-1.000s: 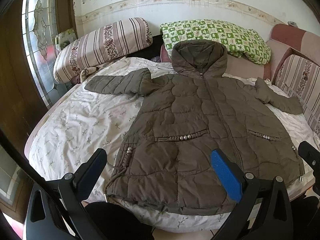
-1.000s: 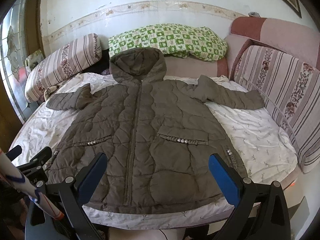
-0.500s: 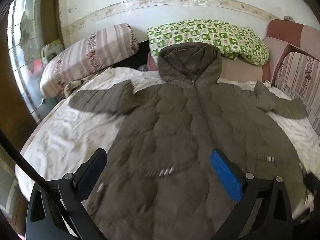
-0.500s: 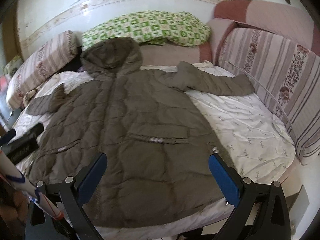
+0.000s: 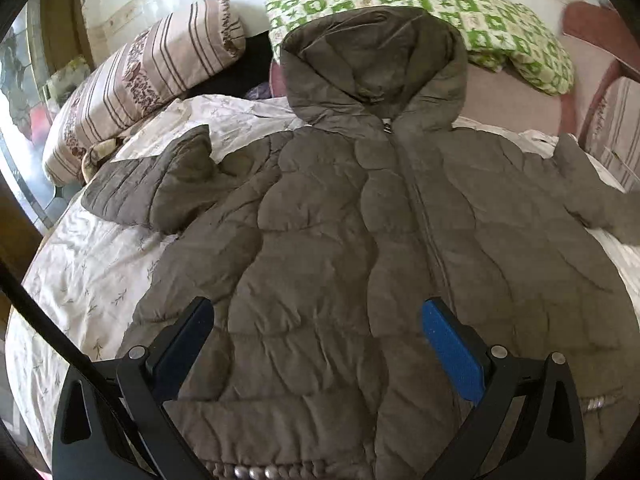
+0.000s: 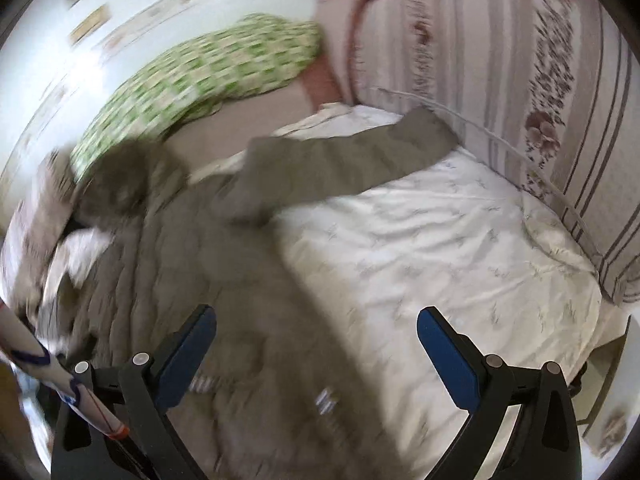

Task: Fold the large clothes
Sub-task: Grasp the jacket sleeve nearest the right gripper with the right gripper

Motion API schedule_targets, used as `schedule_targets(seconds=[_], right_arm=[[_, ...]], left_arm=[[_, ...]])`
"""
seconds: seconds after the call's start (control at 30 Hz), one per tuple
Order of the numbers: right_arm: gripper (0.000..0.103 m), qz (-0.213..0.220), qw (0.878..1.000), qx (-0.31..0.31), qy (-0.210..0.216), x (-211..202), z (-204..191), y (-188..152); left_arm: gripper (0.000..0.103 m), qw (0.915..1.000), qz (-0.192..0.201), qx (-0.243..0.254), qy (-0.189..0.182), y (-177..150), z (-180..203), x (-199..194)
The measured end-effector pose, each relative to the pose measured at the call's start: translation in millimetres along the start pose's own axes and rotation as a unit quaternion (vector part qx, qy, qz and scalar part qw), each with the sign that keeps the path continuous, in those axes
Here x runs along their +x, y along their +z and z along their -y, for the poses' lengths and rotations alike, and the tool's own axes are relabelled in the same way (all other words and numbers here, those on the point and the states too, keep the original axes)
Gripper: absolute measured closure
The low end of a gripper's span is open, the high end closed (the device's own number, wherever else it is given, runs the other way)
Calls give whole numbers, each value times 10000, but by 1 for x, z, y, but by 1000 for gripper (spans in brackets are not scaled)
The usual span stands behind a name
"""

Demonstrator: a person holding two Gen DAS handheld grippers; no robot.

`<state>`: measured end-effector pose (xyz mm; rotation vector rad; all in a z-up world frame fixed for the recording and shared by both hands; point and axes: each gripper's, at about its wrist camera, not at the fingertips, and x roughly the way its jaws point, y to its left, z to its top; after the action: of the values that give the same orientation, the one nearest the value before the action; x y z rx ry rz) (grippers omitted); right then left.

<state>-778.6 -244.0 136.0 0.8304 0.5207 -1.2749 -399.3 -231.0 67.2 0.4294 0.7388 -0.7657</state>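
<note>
A large olive-brown quilted hooded jacket (image 5: 360, 248) lies flat and face up on the bed, zipped, sleeves spread out. Its left sleeve (image 5: 152, 188) is bent near the striped bolster. My left gripper (image 5: 316, 340) is open and empty, hovering over the jacket's chest. In the blurred right wrist view, the jacket (image 6: 192, 280) fills the left half and its right sleeve (image 6: 344, 160) stretches across the white sheet. My right gripper (image 6: 316, 344) is open and empty, above the jacket's right side edge.
The bed has a white leaf-print sheet (image 5: 88, 264). A striped bolster (image 5: 140, 76) lies at the back left, a green checked pillow (image 5: 500, 20) behind the hood. A striped padded bed surround (image 6: 540, 100) borders the right side. A white pole (image 6: 48, 380) crosses the lower left.
Both grippers have moved forward over the bed and closer to the jacket. The right gripper has swung to the right toward the right sleeve. Both stay open.
</note>
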Motion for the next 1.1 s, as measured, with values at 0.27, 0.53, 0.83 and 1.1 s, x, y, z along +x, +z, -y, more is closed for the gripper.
schedule_targets(seconds=[0.27, 0.53, 0.83, 1.1], right_arm=[[31, -174, 9954, 833, -432, 79, 82, 90], [44, -72, 9832, 1706, -652, 148, 146, 144], [44, -85, 9749, 2051, -863, 210, 177, 176], [85, 87, 9779, 1945, -755, 224, 172, 186]], left_arm=[[0, 9998, 123, 58, -113, -1, 1, -9], [0, 9999, 6, 155, -73, -2, 4, 2], [0, 9997, 9, 254, 27, -2, 6, 11], [0, 9993, -119, 329, 110, -4, 10, 24]])
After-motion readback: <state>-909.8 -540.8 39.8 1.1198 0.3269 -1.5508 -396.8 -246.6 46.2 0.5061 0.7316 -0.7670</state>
